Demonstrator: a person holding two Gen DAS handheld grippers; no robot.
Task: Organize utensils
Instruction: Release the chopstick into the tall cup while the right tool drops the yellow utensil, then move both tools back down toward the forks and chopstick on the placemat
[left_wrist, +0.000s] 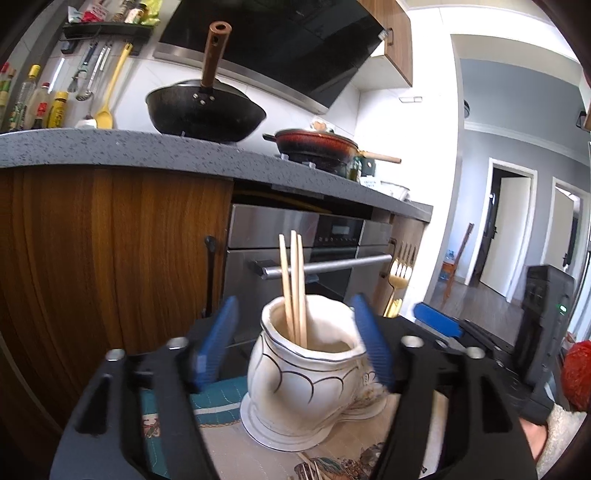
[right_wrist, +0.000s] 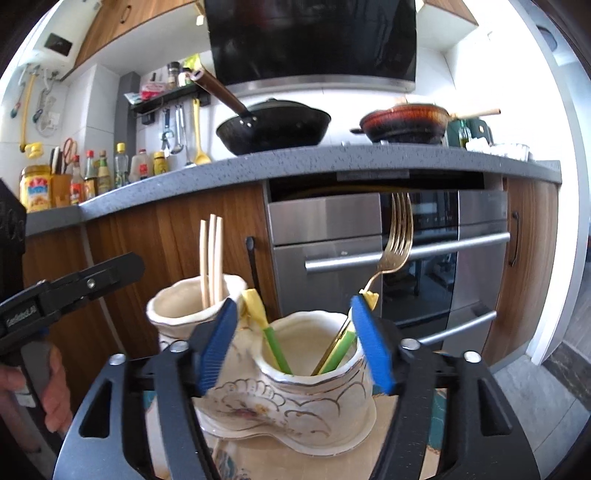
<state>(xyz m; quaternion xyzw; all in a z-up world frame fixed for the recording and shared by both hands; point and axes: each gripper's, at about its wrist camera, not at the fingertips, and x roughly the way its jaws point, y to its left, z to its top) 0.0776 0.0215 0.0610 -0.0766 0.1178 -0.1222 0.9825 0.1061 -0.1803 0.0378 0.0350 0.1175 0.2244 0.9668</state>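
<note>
Wooden chopsticks (left_wrist: 293, 288) upright in vase (left_wrist: 295, 384), left claw (left_wrist: 295, 343) open

Both wrist views close, facing oven (left_wrist: 314, 254), sharing holders (right_wrist: 295, 369).

Two ceramic holders side by side on the cloth (left_wrist: 218, 400). Chopsticks (right_wrist: 211, 258) upright in the left holder (right_wrist: 184, 314); fork (right_wrist: 391, 254) and two more utensils leaning in the right holder (right_wrist: 306, 398). Left gripper (left_wrist: 295, 343) straddling the left holder, right gripper (right_wrist: 293, 345) straddling the right one. Oven (right_wrist: 388, 258) behind, under the counter (right_wrist: 240, 170). Wok (right_wrist: 273, 129) and pot (right_wrist: 404, 123) up on the counter, bottles (right_wrist: 92, 173) far left.
</note>
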